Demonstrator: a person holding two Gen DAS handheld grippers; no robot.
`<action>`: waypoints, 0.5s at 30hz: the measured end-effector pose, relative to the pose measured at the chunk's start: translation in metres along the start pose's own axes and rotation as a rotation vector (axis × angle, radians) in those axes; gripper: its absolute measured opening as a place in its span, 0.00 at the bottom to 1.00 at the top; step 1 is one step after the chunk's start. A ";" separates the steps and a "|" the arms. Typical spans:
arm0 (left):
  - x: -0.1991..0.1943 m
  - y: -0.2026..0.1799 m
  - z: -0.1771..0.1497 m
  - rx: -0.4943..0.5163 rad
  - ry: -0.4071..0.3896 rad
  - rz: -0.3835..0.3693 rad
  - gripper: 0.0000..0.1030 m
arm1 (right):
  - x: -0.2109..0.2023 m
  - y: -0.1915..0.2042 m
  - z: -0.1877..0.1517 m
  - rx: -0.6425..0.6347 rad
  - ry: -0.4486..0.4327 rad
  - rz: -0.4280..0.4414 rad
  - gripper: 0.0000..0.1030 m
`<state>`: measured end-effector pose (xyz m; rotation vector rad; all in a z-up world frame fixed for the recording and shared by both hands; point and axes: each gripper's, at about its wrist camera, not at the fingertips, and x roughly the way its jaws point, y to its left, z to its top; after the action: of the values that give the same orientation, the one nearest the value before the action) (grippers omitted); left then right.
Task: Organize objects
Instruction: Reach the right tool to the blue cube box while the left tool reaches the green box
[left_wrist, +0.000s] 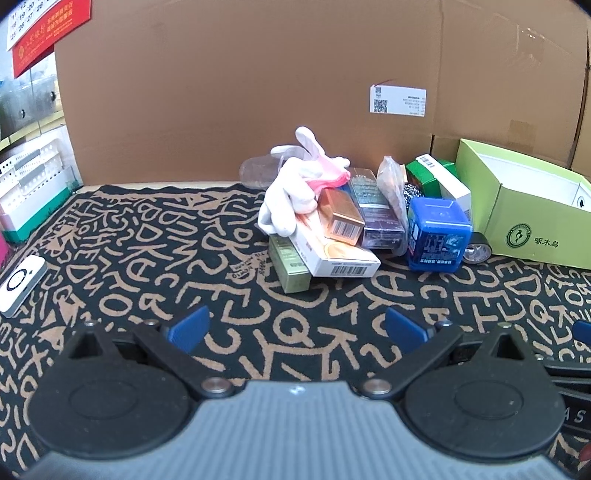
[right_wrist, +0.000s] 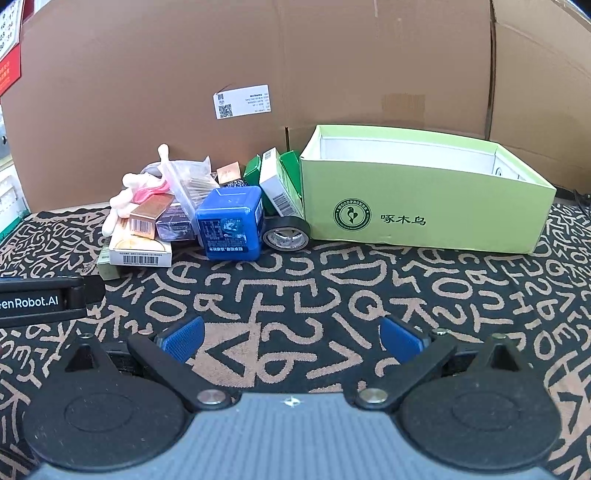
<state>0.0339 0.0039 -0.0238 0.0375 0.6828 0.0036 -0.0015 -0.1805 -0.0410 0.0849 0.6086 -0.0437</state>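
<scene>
A pile of small objects lies on the patterned mat against the cardboard wall: a white glove (left_wrist: 286, 201), a copper box (left_wrist: 341, 218), a white barcode box (left_wrist: 334, 258), a blue cube box (left_wrist: 439, 234) (right_wrist: 231, 223), a roll of black tape (right_wrist: 286, 234) and green-and-white boxes (right_wrist: 279, 181). An open light-green shoebox (right_wrist: 424, 206) (left_wrist: 532, 218) stands just right of the pile. My left gripper (left_wrist: 295, 330) is open and empty, short of the pile. My right gripper (right_wrist: 291, 339) is open and empty, in front of the shoebox and tape.
A tall cardboard wall (left_wrist: 258, 92) closes the back. A white device (left_wrist: 20, 284) lies on the mat at far left, next to a white perforated basket (left_wrist: 33, 184). The left gripper's body (right_wrist: 44, 301) shows at the right wrist view's left edge.
</scene>
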 end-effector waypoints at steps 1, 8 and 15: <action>0.001 0.000 0.000 0.001 0.002 -0.001 1.00 | 0.001 0.000 0.000 -0.003 0.001 0.000 1.00; 0.012 0.000 0.001 0.002 0.021 -0.001 1.00 | 0.010 0.003 0.003 -0.014 0.013 0.004 1.00; 0.022 0.012 0.004 0.008 -0.005 -0.073 1.00 | 0.023 0.003 0.006 -0.003 0.024 0.015 1.00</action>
<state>0.0535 0.0166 -0.0341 0.0197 0.6785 -0.0696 0.0210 -0.1785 -0.0496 0.0876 0.6316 -0.0270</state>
